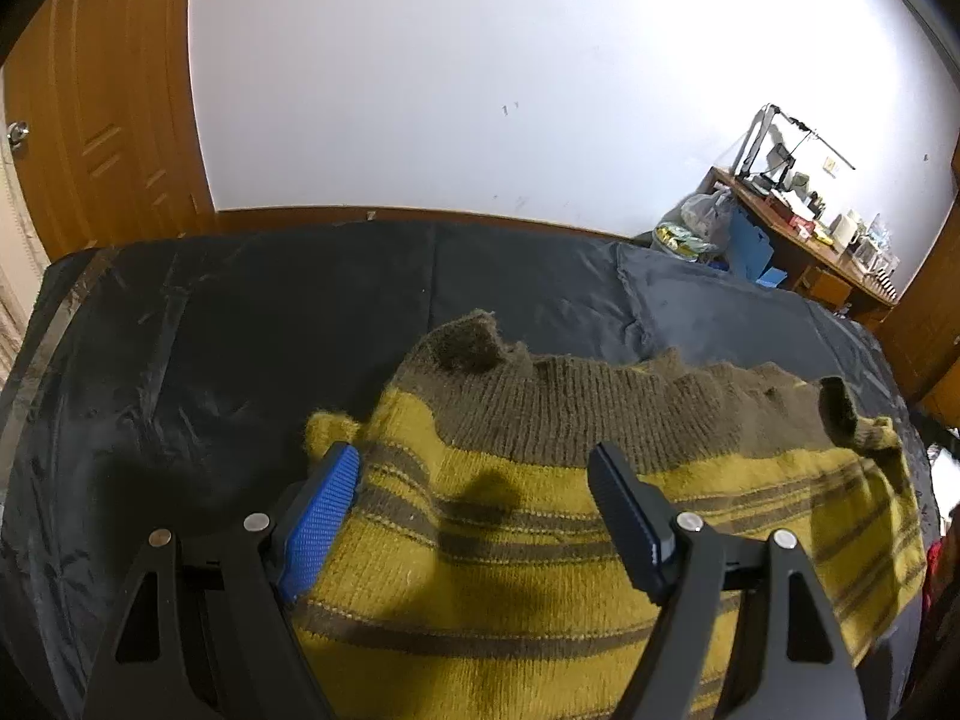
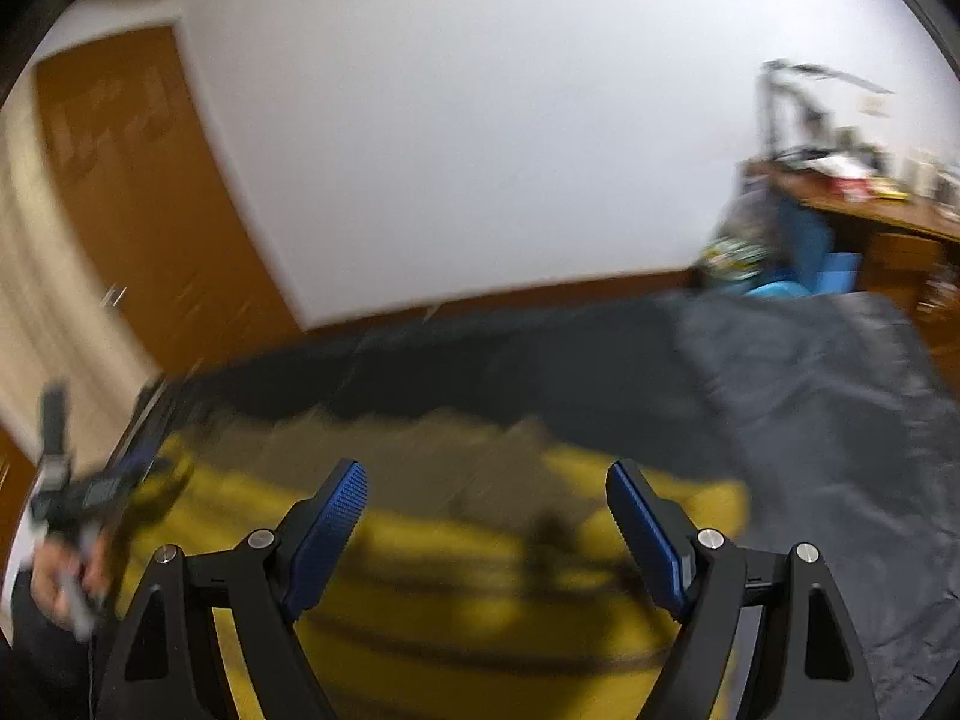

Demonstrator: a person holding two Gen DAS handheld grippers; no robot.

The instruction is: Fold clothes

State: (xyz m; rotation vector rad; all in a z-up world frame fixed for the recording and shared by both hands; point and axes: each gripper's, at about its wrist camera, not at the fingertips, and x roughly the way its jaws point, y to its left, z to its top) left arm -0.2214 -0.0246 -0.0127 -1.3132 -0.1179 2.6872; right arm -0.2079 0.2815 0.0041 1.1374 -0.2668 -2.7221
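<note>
A yellow knitted sweater point(image 1: 540, 552) with brown stripes and a brown ribbed band lies folded on a dark sheet point(image 1: 210, 372). My left gripper point(image 1: 474, 462) hovers over its left part, jaws wide apart, nothing between the blue pads. The right wrist view is blurred by motion; there the sweater point(image 2: 456, 570) lies below my right gripper point(image 2: 486, 480), which is also open and empty. At the left edge of that view a hand holds the other gripper point(image 2: 90, 498) beside the sweater's left side.
The dark sheet covers a bed that runs to a white wall with a wooden skirting. A wooden door point(image 1: 102, 138) stands at the left. A cluttered wooden desk point(image 1: 804, 234) with bags and blue boxes stands at the far right.
</note>
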